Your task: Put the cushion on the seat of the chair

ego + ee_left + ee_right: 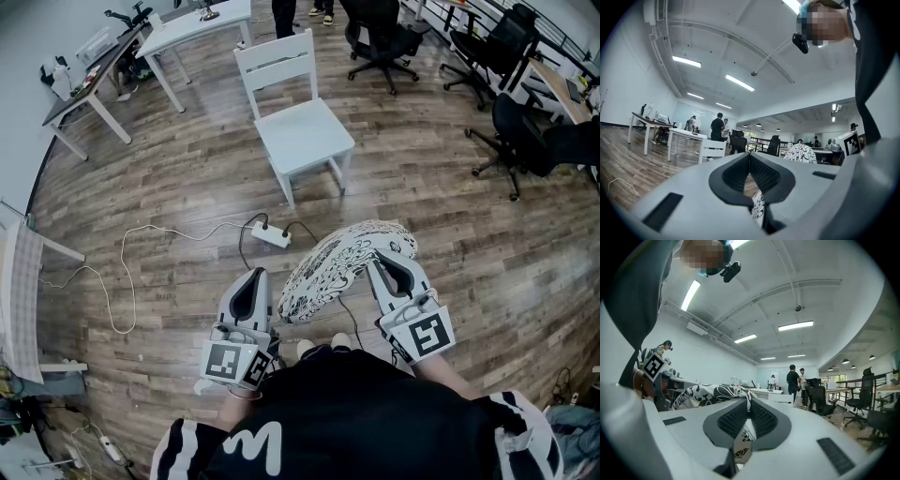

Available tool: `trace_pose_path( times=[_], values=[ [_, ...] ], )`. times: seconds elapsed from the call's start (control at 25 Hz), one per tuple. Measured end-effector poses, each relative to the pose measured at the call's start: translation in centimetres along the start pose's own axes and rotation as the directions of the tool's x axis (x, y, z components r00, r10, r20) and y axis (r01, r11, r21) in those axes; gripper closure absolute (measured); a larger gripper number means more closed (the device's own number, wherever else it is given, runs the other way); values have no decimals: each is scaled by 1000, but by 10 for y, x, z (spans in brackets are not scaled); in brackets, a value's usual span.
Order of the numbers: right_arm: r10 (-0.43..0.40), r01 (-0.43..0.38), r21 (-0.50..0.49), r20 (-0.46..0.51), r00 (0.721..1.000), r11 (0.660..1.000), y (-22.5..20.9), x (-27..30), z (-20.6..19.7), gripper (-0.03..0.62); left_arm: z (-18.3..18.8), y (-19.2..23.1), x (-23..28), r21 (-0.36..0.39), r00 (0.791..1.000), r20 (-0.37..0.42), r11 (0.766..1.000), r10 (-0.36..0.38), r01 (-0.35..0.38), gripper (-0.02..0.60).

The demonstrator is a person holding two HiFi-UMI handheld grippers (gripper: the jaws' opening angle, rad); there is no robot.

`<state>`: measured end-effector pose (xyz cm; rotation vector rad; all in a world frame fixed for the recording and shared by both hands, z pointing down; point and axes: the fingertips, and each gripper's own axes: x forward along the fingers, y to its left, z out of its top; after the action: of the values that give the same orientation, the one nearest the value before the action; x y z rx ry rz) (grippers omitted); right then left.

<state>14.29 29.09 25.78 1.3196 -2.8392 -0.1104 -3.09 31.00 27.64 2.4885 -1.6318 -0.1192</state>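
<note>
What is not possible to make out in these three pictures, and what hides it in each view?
- Underside of the cushion: head view, it faces downward.
- Left tongs grip: left gripper view, only a strip of fabric shows; the tongs' own body hides the rest.
- Chair seat: right gripper view, behind the right tongs.
- Things on the white table: head view, too small, cut by the top edge.

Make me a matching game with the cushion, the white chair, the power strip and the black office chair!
Things:
1. cushion
2. white chair
3. power strip
4. black office chair

States:
A. has cables plugged in
B. seat bare
C. stands on wheels
D. pinched by the left tool and the right tool

Pairs: 1-D, 2-B, 3-A, 4-C
</note>
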Motion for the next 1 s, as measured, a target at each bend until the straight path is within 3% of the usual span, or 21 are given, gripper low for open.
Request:
trace_pose_path(
  times=[1.0],
  values=[
    [-5,5,-4,47,999,1000,30,13,3,563,-1,31,-23,-14,1000,22,1000,5,-5,575]
  ],
)
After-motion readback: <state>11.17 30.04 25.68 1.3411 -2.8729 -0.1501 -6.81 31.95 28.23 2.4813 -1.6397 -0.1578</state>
